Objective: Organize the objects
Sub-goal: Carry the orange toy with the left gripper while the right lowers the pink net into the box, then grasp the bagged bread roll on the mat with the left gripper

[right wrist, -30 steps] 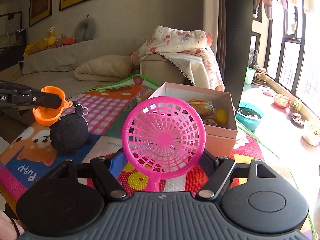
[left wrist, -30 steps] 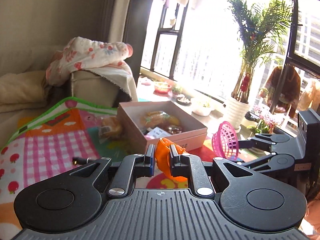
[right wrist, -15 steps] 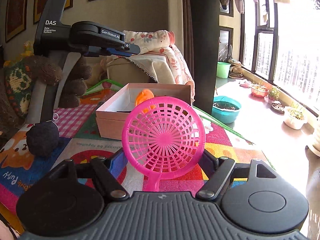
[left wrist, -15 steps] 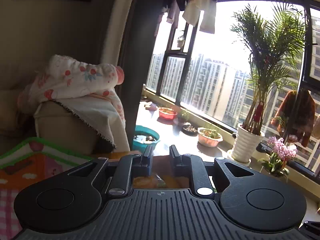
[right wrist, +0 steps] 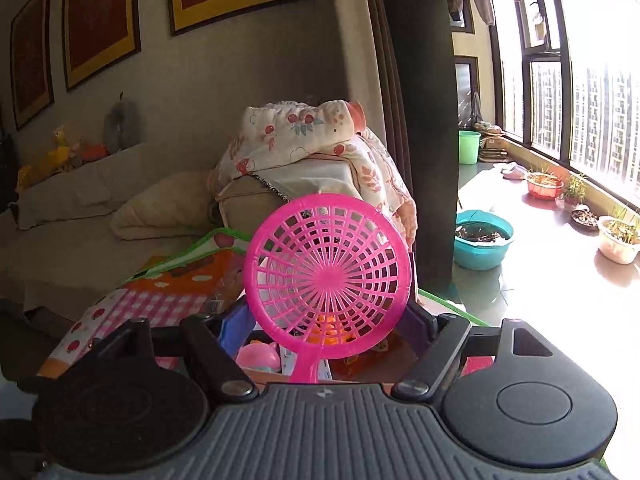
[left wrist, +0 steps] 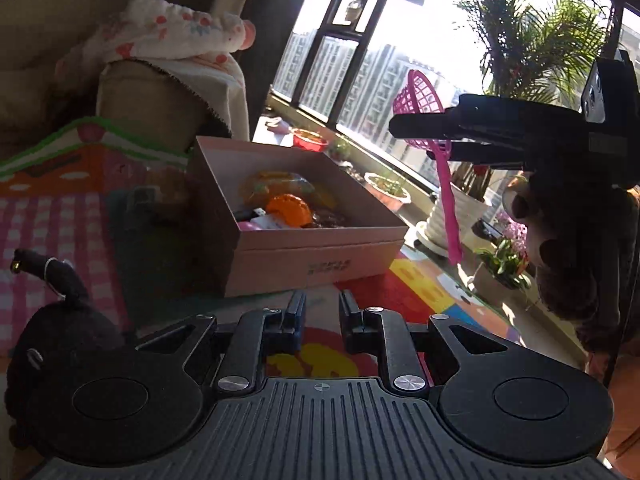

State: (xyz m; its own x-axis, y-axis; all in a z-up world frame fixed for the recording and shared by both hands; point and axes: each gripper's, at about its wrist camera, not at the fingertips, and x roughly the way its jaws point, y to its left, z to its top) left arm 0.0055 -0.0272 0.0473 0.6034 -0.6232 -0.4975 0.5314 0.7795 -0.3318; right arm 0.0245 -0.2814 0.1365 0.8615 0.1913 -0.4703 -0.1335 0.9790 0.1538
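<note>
No legible text; only blurred print on the pink box [left wrist: 328,266] front

Both claws, left claw [left wrist: 322,312] and right claw [right wrist: 332,320], are matte black, with ribbed grey bases, round side discs, silver screws and blue pads.

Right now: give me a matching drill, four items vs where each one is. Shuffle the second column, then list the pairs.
Items
1. pink strainer
2. orange cup
3. black plush toy
4. teal basin

Places
A. on the play mat, left of the pink box
B. on the sunlit floor by the window
C. clamped in the right tool, held up above the box
D. inside the pink box

Pairs: 1-C, 2-D, 3-A, 4-B
</note>
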